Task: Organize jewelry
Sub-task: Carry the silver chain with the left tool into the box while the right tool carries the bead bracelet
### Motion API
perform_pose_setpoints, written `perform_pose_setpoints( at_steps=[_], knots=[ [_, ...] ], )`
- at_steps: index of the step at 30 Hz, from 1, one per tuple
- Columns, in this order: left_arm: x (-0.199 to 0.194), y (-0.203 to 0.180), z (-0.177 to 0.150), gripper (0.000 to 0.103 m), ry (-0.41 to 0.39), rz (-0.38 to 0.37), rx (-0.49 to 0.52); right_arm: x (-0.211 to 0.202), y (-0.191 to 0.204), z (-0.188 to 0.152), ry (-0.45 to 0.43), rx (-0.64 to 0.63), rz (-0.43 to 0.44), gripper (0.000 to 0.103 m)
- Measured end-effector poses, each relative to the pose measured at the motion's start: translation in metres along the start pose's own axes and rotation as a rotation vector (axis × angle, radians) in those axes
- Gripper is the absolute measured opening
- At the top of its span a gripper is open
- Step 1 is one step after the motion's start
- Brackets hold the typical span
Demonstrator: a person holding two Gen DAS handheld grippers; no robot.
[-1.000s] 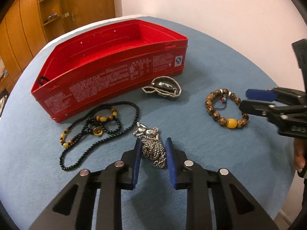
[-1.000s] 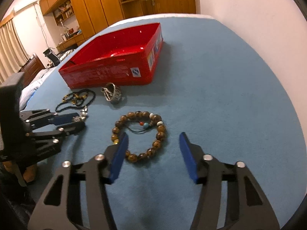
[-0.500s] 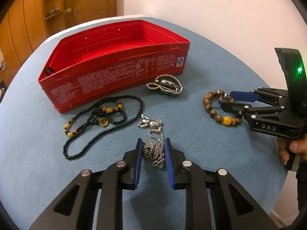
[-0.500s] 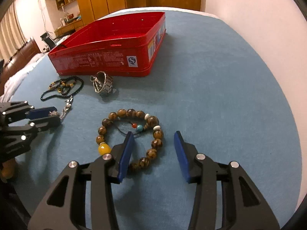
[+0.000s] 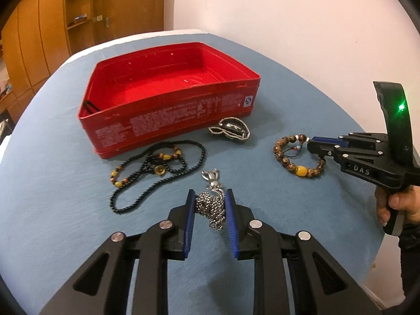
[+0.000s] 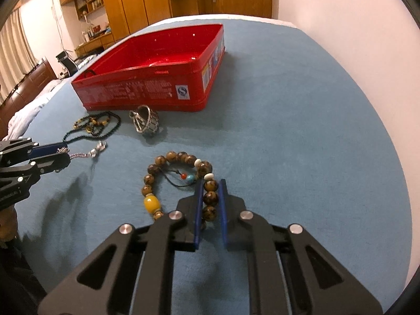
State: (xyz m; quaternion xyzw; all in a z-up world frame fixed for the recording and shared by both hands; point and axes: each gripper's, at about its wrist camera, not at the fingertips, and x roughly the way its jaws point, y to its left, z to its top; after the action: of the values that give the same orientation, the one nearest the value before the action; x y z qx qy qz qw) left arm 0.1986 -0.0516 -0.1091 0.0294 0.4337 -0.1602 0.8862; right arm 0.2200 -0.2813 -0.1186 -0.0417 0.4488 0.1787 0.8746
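My left gripper [image 5: 209, 194] is shut on a bunched silver chain necklace [image 5: 211, 204], lifted slightly, its pendant [image 5: 212, 178] still trailing on the blue cloth. In the right wrist view the same left gripper [image 6: 63, 155] shows at the left with the chain [image 6: 84, 154] hanging from it. My right gripper [image 6: 210, 183] is shut on the near-right side of a brown bead bracelet [image 6: 157, 161] with a yellow bead [image 6: 151, 204], which lies on the cloth. From the left wrist view the right gripper [image 5: 311, 144] reaches the bracelet [image 5: 284, 160] from the right. A red tin [image 5: 168, 120] stands behind.
A black bead necklace [image 5: 157, 168] with amber beads lies in front of the tin, and a silver cuff bracelet [image 5: 231, 130] sits by the tin's near corner. A black loop [image 5: 90, 106] rests inside the tin. A pale wall borders the round table on the right.
My right gripper has closed from wide open onto the bead bracelet's side. My left gripper has risen a little with the chain, pulling it away from the pendant.
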Motion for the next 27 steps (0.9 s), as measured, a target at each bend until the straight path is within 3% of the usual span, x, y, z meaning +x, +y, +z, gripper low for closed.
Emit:
perform_pose_setpoints(
  at_steps=[27],
  knots=[
    [-0.083, -0.01, 0.024, 0.021, -0.118, 0.037, 0.035, -0.084, 0.04, 0.034, -0.156, -0.104, 0.042, 0.01]
  ],
)
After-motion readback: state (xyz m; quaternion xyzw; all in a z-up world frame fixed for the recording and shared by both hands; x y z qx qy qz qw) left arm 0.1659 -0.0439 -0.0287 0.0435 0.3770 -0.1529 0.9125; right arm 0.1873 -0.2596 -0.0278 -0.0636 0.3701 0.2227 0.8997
